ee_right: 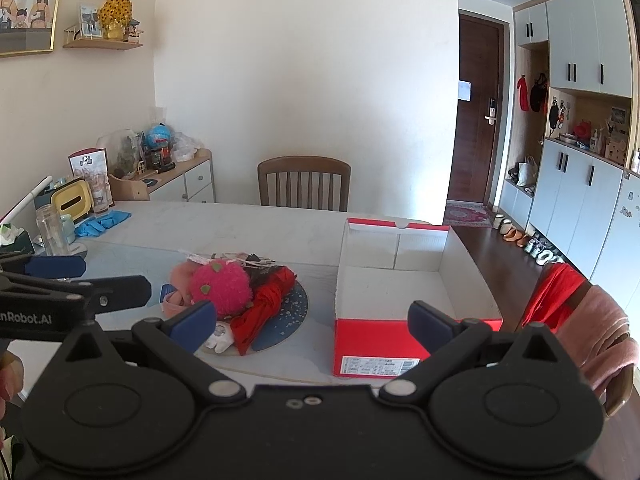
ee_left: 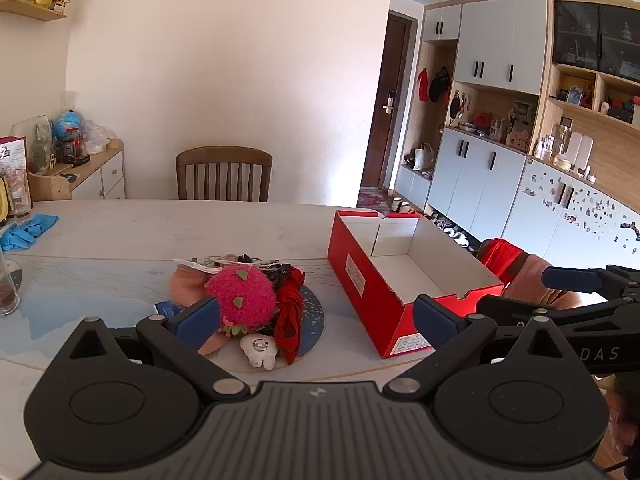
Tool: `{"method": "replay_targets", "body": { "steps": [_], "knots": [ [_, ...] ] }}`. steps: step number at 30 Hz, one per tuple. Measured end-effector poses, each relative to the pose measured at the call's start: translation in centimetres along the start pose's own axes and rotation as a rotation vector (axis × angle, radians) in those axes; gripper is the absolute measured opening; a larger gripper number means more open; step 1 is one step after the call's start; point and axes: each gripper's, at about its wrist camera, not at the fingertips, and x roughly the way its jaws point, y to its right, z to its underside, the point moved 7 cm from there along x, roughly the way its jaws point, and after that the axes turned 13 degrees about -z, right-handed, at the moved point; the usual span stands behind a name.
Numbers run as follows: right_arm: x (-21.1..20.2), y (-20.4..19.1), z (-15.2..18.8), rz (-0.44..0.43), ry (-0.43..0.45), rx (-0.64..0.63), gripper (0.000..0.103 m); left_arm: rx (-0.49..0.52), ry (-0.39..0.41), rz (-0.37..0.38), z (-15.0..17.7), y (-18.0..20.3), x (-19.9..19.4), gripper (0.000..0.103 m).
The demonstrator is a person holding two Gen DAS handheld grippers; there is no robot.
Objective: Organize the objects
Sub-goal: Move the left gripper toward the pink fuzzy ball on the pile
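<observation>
A pile of small things lies on a round blue mat (ee_left: 312, 320) on the white table (ee_left: 160, 224): a fuzzy pink plush ball (ee_left: 242, 298) (ee_right: 220, 286), a red folded cloth (ee_left: 289, 320) (ee_right: 264, 308), a peach fabric piece (ee_left: 186, 286), a small white figure (ee_left: 259, 350) and some cables behind. An empty red shoe box (ee_left: 372, 292) (ee_right: 372, 332) stands open to the right of the pile. My left gripper (ee_left: 316, 318) hovers open in front of the pile and box, holding nothing. My right gripper (ee_right: 312, 326) is open too, short of the box.
Blue gloves (ee_left: 28, 230) and a glass (ee_left: 6, 288) lie at the table's left. A wooden chair (ee_left: 224, 174) stands behind the table. Another chair draped with red and pink cloth (ee_right: 580, 312) sits at the right. Cabinets line the right wall.
</observation>
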Motion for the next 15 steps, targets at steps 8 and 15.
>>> {"method": "replay_targets", "body": {
  "steps": [8,15],
  "knots": [
    [0.2,0.8,-0.8,-0.010,-0.005,-0.001,0.102,-0.007,-0.045,0.024,-0.1,1.0,1.2,0.103],
    [1.0,3.2,-1.0,-0.016,-0.010,0.000,0.102,-0.011,-0.068,0.010,-0.6,2.3,3.1,0.103]
  ]
}}
